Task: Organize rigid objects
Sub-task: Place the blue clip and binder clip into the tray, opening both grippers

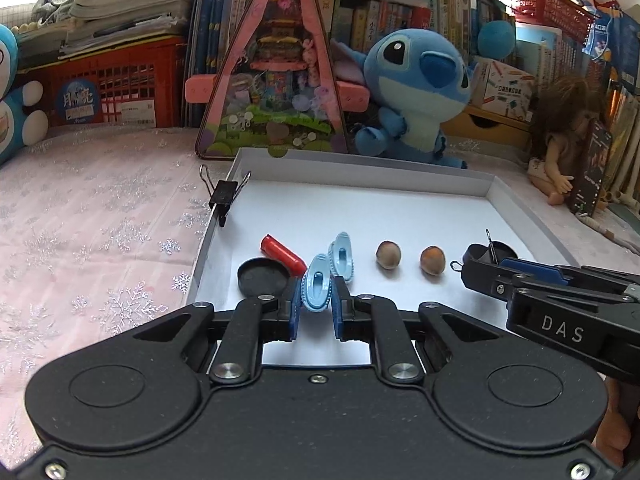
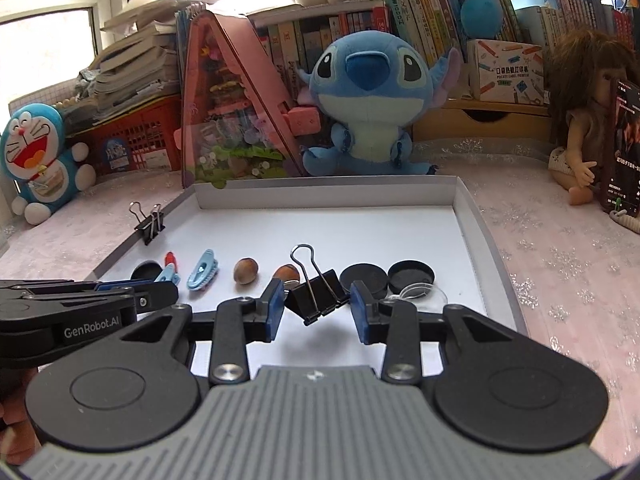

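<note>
A white shallow tray [image 1: 360,174] [image 2: 320,198] holds a row of small items. My left gripper [image 1: 316,312] is shut on a light blue clip [image 1: 316,288], held upright just above the tray floor. A second blue clip [image 1: 342,256] [image 2: 203,272] lies just behind it. In the right wrist view my right gripper [image 2: 319,308] is shut on a black binder clip [image 2: 318,294], lifted over its shadow. Also in the row are a red tube [image 1: 280,258], a black round cap [image 1: 262,278], two hazelnuts [image 1: 388,255] [image 1: 433,261] and two more black caps [image 2: 364,278] [image 2: 411,276].
Another binder clip [image 1: 224,196] [image 2: 150,224] is clamped on the tray's left rim. Behind the tray stand a blue plush toy [image 2: 368,100], a pink triangular box [image 1: 276,80] and shelves of books. A doll [image 2: 580,120] sits at the right. A pink snowflake cloth [image 1: 100,220] covers the table.
</note>
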The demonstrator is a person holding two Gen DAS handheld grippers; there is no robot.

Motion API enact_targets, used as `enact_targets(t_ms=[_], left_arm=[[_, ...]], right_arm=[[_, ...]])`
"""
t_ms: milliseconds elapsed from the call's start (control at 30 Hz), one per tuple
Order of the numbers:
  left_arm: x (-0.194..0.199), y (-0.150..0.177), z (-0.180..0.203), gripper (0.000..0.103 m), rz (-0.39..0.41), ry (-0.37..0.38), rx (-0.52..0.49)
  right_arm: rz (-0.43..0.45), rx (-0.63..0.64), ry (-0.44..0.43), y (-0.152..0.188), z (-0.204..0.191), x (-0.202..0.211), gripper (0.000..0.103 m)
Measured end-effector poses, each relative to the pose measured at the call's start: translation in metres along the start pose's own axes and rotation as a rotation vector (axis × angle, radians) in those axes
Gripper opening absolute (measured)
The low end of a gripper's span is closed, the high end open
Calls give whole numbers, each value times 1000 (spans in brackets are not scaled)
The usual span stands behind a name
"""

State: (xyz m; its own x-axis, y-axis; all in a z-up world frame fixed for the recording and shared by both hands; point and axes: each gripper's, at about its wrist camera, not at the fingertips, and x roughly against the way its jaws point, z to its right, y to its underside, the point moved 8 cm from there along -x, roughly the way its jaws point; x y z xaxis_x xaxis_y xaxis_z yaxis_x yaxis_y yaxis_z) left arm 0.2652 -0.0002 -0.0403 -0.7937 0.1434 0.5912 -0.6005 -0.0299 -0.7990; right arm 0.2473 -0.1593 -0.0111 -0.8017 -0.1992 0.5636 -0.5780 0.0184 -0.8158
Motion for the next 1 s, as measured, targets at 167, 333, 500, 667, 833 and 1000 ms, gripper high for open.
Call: enact_targets(t_ms=[167,333,500,667,833,1000], left_arm=[[-3,-1,1,15,-2,-5,-5],[-6,-1,2,15,0,-13,-13],[-7,-2,3,15,3,-17,-17],[-8,-2,3,15,4,-17,-21],[-8,-1,3,16,5,-17,-20],[-7,-2,4,22,6,-11,-11]], right_arm=[[-8,21,7,0,-2,-5,41],[-18,26,13,1,-3,-10,41],[-32,23,16,3,-2,-14,41],[-36,29,20,4,-2,-15,41],[-45,43,24,4,-4,-15,41],[-42,29,18,3,-4,-14,45]])
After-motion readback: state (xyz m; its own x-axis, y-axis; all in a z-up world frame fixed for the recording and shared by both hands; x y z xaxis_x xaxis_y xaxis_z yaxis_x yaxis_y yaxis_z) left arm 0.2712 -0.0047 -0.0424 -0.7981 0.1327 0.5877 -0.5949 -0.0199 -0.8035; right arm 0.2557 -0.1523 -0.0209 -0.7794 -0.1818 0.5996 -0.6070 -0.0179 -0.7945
